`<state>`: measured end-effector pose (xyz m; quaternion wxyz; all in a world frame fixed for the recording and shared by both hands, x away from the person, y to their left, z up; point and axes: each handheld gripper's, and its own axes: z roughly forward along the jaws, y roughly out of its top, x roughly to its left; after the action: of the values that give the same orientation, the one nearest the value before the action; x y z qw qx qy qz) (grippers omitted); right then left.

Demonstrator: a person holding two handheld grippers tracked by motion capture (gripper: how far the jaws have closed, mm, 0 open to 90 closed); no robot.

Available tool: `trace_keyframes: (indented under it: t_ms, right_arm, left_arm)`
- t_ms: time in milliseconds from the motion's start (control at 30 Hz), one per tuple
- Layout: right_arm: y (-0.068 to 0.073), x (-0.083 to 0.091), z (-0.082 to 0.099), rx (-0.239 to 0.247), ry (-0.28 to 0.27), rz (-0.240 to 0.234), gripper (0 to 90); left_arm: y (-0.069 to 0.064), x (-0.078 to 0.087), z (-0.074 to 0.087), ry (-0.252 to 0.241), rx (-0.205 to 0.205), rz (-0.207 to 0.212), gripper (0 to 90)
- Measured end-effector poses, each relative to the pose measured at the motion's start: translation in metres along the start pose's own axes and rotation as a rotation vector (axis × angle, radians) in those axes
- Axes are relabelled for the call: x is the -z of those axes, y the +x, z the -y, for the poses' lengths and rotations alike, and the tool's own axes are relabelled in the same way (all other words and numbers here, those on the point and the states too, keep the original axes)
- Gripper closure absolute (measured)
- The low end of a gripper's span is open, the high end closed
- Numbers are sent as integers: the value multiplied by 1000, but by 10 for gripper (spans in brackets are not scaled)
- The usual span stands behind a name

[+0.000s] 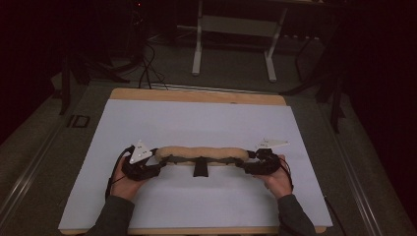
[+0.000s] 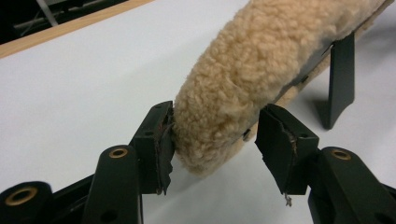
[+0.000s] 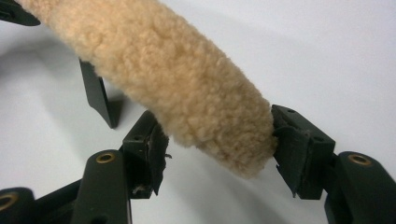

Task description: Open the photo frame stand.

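Fleece roll (image 1: 201,153) across worktop (image 1: 206,123), ends between left tongs (image 2: 212,135) and right tongs (image 3: 219,144); both released. Underside hidden; high view dim.

A tan fleecy pad (image 1: 201,153) with black strap (image 1: 200,168) lies on a white sheet (image 1: 196,123).

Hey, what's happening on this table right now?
A person holds a gripper in each hand at the two ends of a long tan fleece-covered pad that lies across a white sheet on the table. The left gripper and the right gripper each have an end of the pad between their jaws. In both gripper views one jaw touches the fleece while the other stands just clear, so neither is clamping. A black flat tab sticks out beneath the pad's middle.
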<state>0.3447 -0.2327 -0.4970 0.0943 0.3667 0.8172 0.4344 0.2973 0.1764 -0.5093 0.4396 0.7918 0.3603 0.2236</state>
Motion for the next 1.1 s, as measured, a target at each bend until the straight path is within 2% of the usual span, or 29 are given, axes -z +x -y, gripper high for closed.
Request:
trace_keyframes:
  t_ms: [200,433,633,700,800,900,1000,1100]
  right_arm:
    - [4,2,2,12,18,20,391]
    - [4,2,9,-5,39,42,385]
    - [6,1,16,-11,68,63,369]
    - [8,2,16,-10,67,64,389]
    - [13,3,16,5,68,75,390]
    - [14,6,16,-5,66,70,394]
    - [14,9,17,-28,64,48,385]
    - [15,11,17,-26,60,25,345]
  left_arm:
    - [1,2,1,0,23,18,464]
    - [4,5,3,3,62,41,448]
    - [1,11,6,30,55,46,422]
    - [2,14,7,23,65,54,420]
    - [6,20,9,-14,123,99,424]
    - [10,26,9,-43,148,118,435]
    - [14,29,9,-62,162,126,434]
    - [17,31,8,-78,183,151,431]
